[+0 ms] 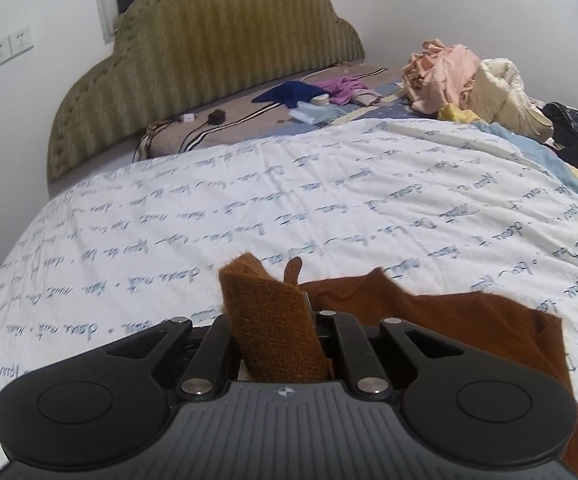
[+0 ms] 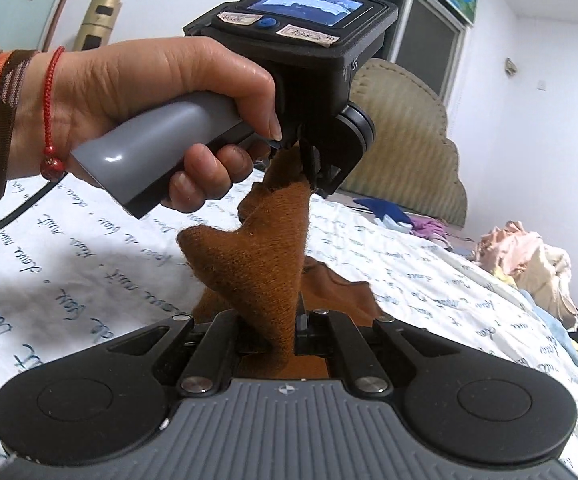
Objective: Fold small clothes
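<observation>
Garment, brown knit [image 1: 273, 320], small, held above a bed between two hand-held tongs. Left tongs [image 1: 309, 312], seen from their own camera: jaws closed tight on a folded edge of the knit, which stands up between the black finger bars and hides the tips; the rest of the cloth trails off to the right over the white quilt [image 1: 249, 200] printed with blue script. Right tongs [image 2: 295, 326], seen from their own camera: jaws likewise closed on the brown knit [image 2: 257, 264], a thick twisted fold rising from between the bars. Items shown only in the right wrist view: the left tongs [image 2: 313, 168] from outside, with the cloth's upper end pinched in them, the knit stretching between both tools; the person's left hand [image 2: 161, 92] wrapped around a grey handle [image 2: 157, 144]; a red cord bracelet [image 2: 51, 112] with a bead at the wrist; a striped cuff [image 2: 1, 120]; a small lit screen [image 2: 309, 4] on top of the tool. Items shown only in the left wrist view: two wall sockets [image 1: 11, 46] left of the headboard; dark cables [image 1: 193, 132] on the mattress edge. Items in both views: green padded headboard [image 1: 209, 52] with scalloped outline; heap of pink and cream clothes [image 1: 473, 80] at the far right of the bed; blue cloth [image 1: 289, 94] and purple cloth [image 1: 345, 88] near the headboard.
</observation>
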The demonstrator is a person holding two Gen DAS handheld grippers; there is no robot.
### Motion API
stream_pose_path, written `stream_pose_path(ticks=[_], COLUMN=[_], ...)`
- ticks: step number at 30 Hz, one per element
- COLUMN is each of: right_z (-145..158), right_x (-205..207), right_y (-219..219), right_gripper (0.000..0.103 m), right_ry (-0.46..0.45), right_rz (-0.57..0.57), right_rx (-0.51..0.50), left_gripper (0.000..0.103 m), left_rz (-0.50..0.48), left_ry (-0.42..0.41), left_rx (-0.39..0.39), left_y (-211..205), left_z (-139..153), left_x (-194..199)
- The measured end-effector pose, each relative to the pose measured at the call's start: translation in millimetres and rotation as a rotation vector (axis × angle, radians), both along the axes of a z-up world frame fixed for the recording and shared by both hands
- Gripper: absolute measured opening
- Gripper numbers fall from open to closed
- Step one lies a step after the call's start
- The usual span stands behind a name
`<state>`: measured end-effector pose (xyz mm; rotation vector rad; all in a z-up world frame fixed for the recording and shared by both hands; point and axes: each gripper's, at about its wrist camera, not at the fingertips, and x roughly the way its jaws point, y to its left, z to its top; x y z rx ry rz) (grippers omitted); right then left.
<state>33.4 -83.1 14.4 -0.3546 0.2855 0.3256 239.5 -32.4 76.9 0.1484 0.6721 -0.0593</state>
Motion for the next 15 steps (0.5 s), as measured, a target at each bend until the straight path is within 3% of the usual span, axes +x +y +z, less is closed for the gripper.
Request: stream_pose_path(ticks=[15], right_z=[-7], right_x=[12], right_y=[-66], right_gripper=[0.007], right_ry=[0.058], right_rz=[-0.113], right_rx=[0.120], left_gripper=[0.009], left_rz=[-0.092], left_ry=[0.007], left_rx=[0.073], left_y=[-82], left_z=[-9], left_x=[12])
